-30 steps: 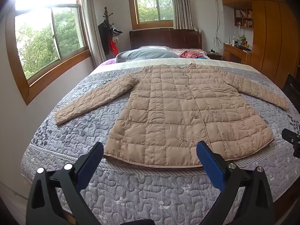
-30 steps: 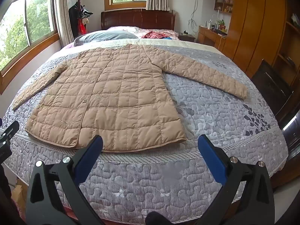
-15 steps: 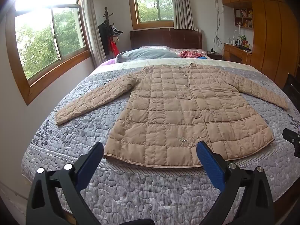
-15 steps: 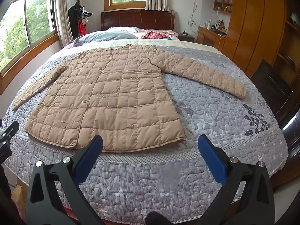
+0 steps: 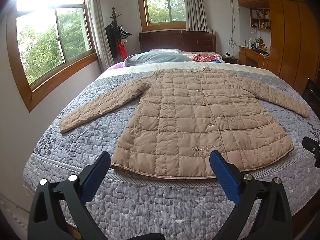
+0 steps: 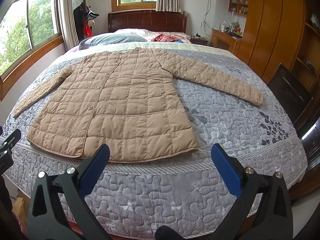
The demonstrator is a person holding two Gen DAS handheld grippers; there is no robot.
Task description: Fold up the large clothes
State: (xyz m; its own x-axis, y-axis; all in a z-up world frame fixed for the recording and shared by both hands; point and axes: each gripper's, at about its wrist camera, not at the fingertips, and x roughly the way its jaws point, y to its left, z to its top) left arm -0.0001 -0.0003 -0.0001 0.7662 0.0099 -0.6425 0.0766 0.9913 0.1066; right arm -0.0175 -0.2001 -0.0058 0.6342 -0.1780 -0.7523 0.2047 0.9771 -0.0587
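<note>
Jacket [image 5: 192, 124] lies flat on the bed [image 5: 140, 204]; my left hand-held gripper [image 5: 160, 161] and right hand-held gripper [image 6: 160, 154] hover wide, empty.

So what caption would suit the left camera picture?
Open left gripper poised before a tan quilted coat spread flat, sleeves out, on a grey quilted bedspread.

Beyond the jaws, a bed [image 5: 84, 146] with a grey quilted bedspread meets a dark wooden headboard [image 5: 177, 41]. Bright daylight enters a wood-framed window [image 5: 52, 40] far left of the jaws; orange-brown wardrobes [image 6: 274, 26] stand far right.
</note>
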